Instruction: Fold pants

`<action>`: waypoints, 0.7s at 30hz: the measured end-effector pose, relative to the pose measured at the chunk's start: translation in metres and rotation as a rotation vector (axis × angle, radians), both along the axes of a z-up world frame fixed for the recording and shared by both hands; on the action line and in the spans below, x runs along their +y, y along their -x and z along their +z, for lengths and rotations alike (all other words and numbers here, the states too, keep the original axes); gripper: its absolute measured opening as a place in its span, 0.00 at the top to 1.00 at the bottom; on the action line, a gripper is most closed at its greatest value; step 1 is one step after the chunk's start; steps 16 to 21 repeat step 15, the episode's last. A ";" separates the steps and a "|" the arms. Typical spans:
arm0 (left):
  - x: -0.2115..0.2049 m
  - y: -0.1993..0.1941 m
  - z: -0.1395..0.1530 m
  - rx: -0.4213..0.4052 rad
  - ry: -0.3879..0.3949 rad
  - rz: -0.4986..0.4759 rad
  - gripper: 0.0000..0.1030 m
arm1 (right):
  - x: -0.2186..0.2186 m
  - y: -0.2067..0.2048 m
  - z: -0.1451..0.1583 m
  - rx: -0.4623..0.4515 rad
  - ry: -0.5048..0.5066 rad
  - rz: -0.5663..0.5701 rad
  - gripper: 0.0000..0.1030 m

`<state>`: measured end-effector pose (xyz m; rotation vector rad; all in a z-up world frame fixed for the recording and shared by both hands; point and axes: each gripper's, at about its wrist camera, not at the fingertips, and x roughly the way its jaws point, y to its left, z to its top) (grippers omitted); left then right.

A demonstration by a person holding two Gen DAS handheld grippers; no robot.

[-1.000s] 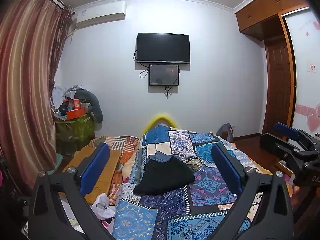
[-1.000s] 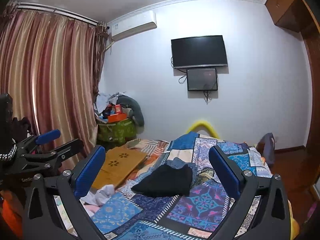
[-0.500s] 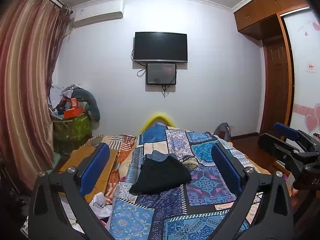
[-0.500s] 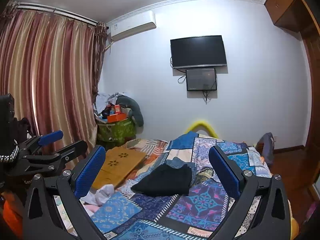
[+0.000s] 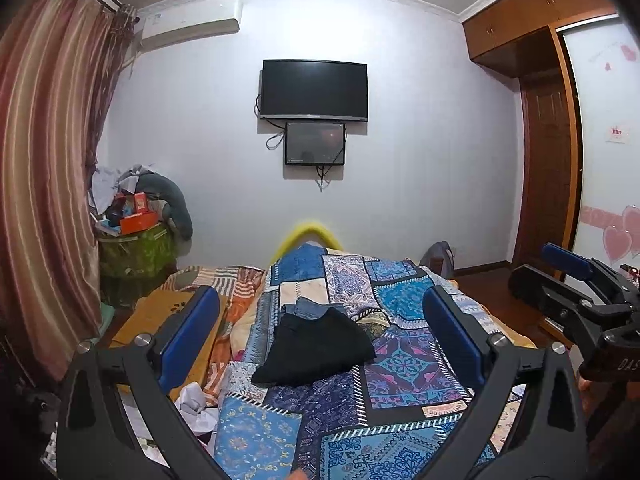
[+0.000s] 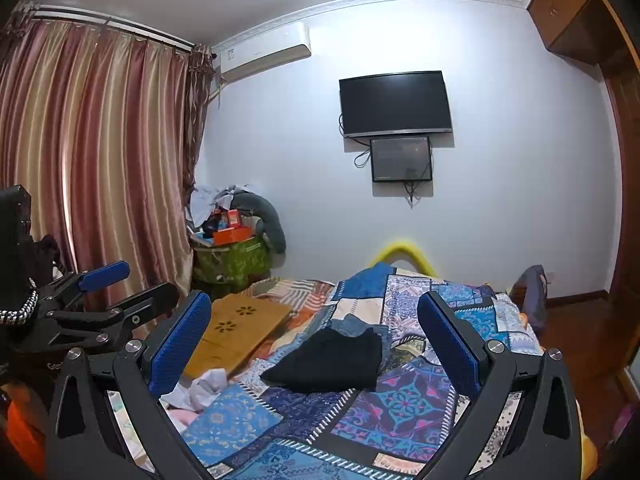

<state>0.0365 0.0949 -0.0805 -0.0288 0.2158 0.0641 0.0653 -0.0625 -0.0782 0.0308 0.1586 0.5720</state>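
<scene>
Folded black pants point(image 5: 316, 350) lie on the patchwork bed quilt point(image 5: 404, 364), on top of folded blue jeans point(image 5: 310, 307). They also show in the right wrist view point(image 6: 332, 362), with the jeans point(image 6: 352, 324) behind. My left gripper point(image 5: 320, 336) is open and empty, held above the bed, short of the pants. My right gripper point(image 6: 316, 336) is open and empty too, also back from the pants. Each gripper shows at the edge of the other's view: the right gripper point(image 5: 576, 284) and the left gripper point(image 6: 116, 296).
A wooden lap board point(image 6: 236, 332) and crumpled white paper point(image 6: 204, 388) lie left of the quilt. A green bin piled with clutter point(image 5: 136, 248) stands by the curtain point(image 5: 44, 184). A TV point(image 5: 314, 90) hangs on the far wall. A wardrobe point(image 5: 548, 152) is on the right.
Both grippers stay open and empty. The left wrist view has shifted slightly, so the pants sit a little more to the left. The pants have not moved.
</scene>
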 end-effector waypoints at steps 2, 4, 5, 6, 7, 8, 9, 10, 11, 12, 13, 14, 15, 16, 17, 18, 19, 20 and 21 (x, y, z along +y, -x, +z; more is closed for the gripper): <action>0.001 0.000 0.000 0.005 0.013 -0.007 0.00 | 0.000 0.000 0.000 0.000 -0.001 0.000 0.00; 0.002 0.000 0.000 0.004 0.019 -0.005 0.00 | 0.000 0.000 0.000 0.000 0.001 0.000 0.00; 0.003 0.000 0.000 0.005 0.020 -0.005 0.00 | 0.000 0.000 0.000 -0.001 0.000 -0.001 0.00; 0.004 0.000 0.000 0.006 0.021 -0.005 0.00 | 0.000 0.000 0.000 -0.001 0.001 -0.001 0.00; 0.004 0.000 0.000 0.007 0.023 -0.005 0.00 | 0.000 0.000 0.001 -0.001 0.001 -0.002 0.00; 0.004 0.000 -0.001 0.008 0.024 -0.005 0.00 | 0.000 0.001 0.000 -0.001 0.002 -0.002 0.00; 0.004 0.000 -0.001 0.009 0.025 -0.006 0.00 | 0.000 0.000 0.000 -0.001 0.002 -0.002 0.00; 0.003 0.000 -0.001 0.010 0.025 -0.006 0.00 | 0.000 0.000 0.001 0.000 0.003 -0.002 0.00; 0.003 0.000 -0.001 0.011 0.025 -0.006 0.00 | 0.000 0.000 0.000 0.000 0.003 -0.003 0.00; 0.003 0.000 -0.001 0.011 0.025 -0.007 0.00 | 0.000 0.000 0.000 0.000 0.003 -0.003 0.00; 0.003 0.000 -0.001 0.012 0.025 -0.009 0.00 | 0.000 -0.001 0.000 0.000 0.002 -0.003 0.00; 0.003 0.000 -0.001 0.012 0.024 -0.009 0.00 | 0.000 -0.001 0.000 0.000 0.002 -0.002 0.00; 0.004 0.000 -0.001 0.011 0.023 -0.008 0.00 | 0.000 -0.001 0.000 0.000 0.003 -0.003 0.00; 0.004 0.000 -0.001 0.011 0.023 -0.008 0.00 | 0.000 -0.001 0.000 0.000 0.003 -0.003 0.00; 0.004 0.000 -0.001 0.011 0.023 -0.008 0.00 | 0.000 -0.001 0.000 0.000 0.003 -0.003 0.00; 0.004 0.000 -0.001 0.011 0.023 -0.008 0.00 | 0.000 -0.001 0.000 0.000 0.003 -0.003 0.00; 0.004 0.000 -0.001 0.011 0.023 -0.008 0.00 | 0.000 -0.001 0.000 0.000 0.003 -0.003 0.00; 0.004 0.000 -0.001 0.011 0.023 -0.008 0.00 | 0.000 -0.001 0.000 0.000 0.003 -0.003 0.00; 0.004 0.000 -0.001 0.011 0.023 -0.008 0.00 | 0.000 -0.001 0.000 0.000 0.003 -0.003 0.00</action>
